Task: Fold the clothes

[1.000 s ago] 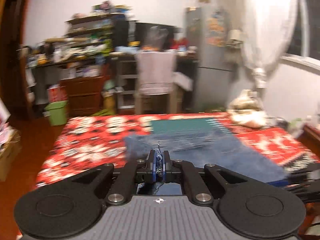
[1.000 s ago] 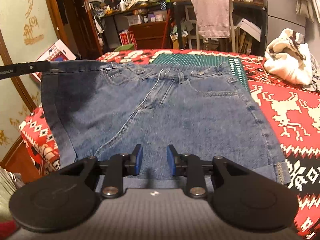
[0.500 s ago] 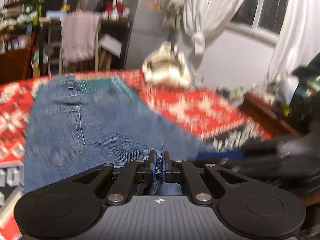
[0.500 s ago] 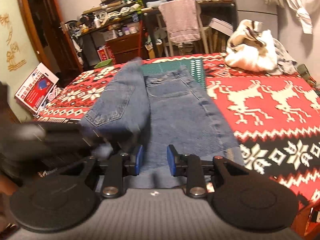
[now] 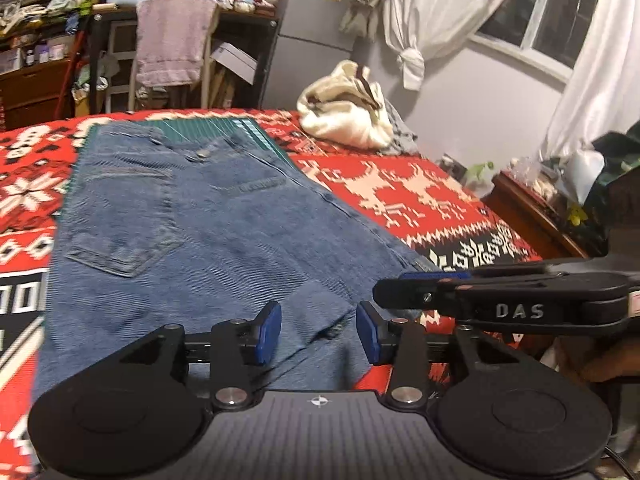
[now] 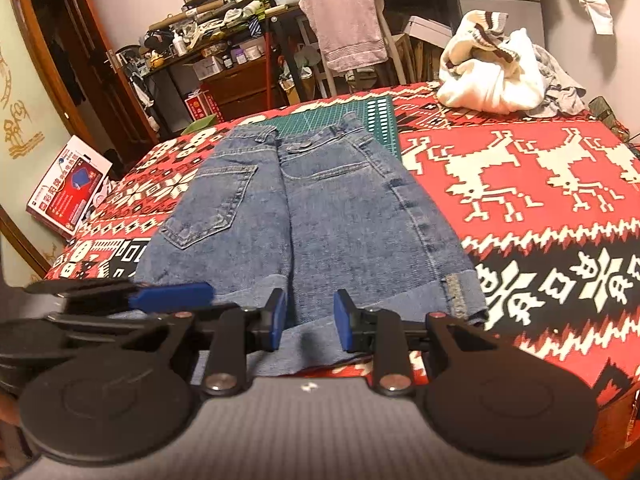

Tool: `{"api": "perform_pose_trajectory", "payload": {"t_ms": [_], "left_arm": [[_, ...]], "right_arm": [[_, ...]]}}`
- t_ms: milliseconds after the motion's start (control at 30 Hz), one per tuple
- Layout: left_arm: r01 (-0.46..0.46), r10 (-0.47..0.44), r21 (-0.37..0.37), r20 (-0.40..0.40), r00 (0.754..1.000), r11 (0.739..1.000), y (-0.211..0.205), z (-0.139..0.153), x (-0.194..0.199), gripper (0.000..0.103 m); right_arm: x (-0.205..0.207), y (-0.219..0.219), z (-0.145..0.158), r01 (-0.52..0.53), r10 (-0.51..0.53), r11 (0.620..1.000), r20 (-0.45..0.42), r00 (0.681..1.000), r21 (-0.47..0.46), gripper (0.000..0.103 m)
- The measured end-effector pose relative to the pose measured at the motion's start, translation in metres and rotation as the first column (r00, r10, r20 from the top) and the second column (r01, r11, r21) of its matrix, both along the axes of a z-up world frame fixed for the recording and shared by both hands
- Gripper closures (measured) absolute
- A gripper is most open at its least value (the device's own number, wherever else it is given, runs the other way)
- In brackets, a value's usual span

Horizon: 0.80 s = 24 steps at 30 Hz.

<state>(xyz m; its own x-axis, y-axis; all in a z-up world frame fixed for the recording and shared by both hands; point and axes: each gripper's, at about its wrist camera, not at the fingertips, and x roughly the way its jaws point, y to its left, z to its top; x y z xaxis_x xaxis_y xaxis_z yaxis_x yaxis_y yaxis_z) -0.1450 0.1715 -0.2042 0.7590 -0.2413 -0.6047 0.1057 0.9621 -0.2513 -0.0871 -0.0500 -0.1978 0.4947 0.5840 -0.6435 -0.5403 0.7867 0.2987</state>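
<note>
Blue denim shorts point(image 5: 208, 232) point(image 6: 320, 216) lie folded in half lengthwise on the red patterned table cover point(image 6: 520, 208), a back pocket point(image 6: 216, 204) facing up on the left half. My left gripper point(image 5: 318, 330) hovers open over the hem end, with nothing between its blue pads. My right gripper point(image 6: 310, 324) is also open at the rolled hem, holding nothing. Each gripper shows side-on in the other's view: the right gripper point(image 5: 400, 286) to the right, the left gripper point(image 6: 192, 294) to the left, close together.
A green cutting mat point(image 6: 320, 116) lies under the waistband end. A bundle of white clothes point(image 5: 348, 116) point(image 6: 492, 80) sits at the back right. A chair with a pink towel point(image 6: 344, 24) and cluttered shelves stand beyond the table. A red box point(image 6: 68, 188) leans at the left.
My left gripper carried one half of the spread shorts across onto the other half, then let go and opened. The right gripper stayed open near the hem.
</note>
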Motion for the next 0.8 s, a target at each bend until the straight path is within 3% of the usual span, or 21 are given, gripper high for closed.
{"api": "perform_pose_trajectory", "payload": {"t_ms": [233, 367, 633, 667, 733, 800], "left_arm": [[-0.104, 0.103, 0.049, 0.026, 0.994, 0.993, 0.038, 0.012, -0.024, 0.061], [-0.18, 0.179, 0.075, 0.024, 0.984, 0.981, 0.066, 0.012, -0.039, 0.055], [-0.336, 0.336, 0.035, -0.009, 0.942, 0.941, 0.112, 0.005, -0.065, 0.052], [-0.346, 0.347, 0.031, -0.012, 0.938, 0.938, 0.115, 0.004, -0.068, 0.052], [-0.361, 0.361, 0.021, -0.017, 0.932, 0.932, 0.12, 0.003, -0.073, 0.052], [-0.364, 0.364, 0.024, -0.016, 0.931, 0.931, 0.121, 0.004, -0.075, 0.052]], "right_arm": [[0.005, 0.023, -0.01, -0.032, 0.033, 0.999, -0.046, 0.998, 0.008, 0.071], [0.01, 0.032, -0.018, -0.017, 0.02, 0.999, -0.088, 0.996, 0.031, 0.067], [0.013, 0.054, -0.029, -0.002, 0.006, 0.999, -0.122, 0.993, 0.035, 0.067], [0.013, 0.055, -0.03, 0.0, 0.004, 1.0, -0.119, 0.993, 0.03, 0.069], [0.013, 0.057, -0.029, 0.003, 0.0, 1.0, -0.115, 0.993, 0.027, 0.086], [0.013, 0.057, -0.028, 0.008, -0.005, 1.0, -0.112, 0.994, 0.029, 0.093]]}}
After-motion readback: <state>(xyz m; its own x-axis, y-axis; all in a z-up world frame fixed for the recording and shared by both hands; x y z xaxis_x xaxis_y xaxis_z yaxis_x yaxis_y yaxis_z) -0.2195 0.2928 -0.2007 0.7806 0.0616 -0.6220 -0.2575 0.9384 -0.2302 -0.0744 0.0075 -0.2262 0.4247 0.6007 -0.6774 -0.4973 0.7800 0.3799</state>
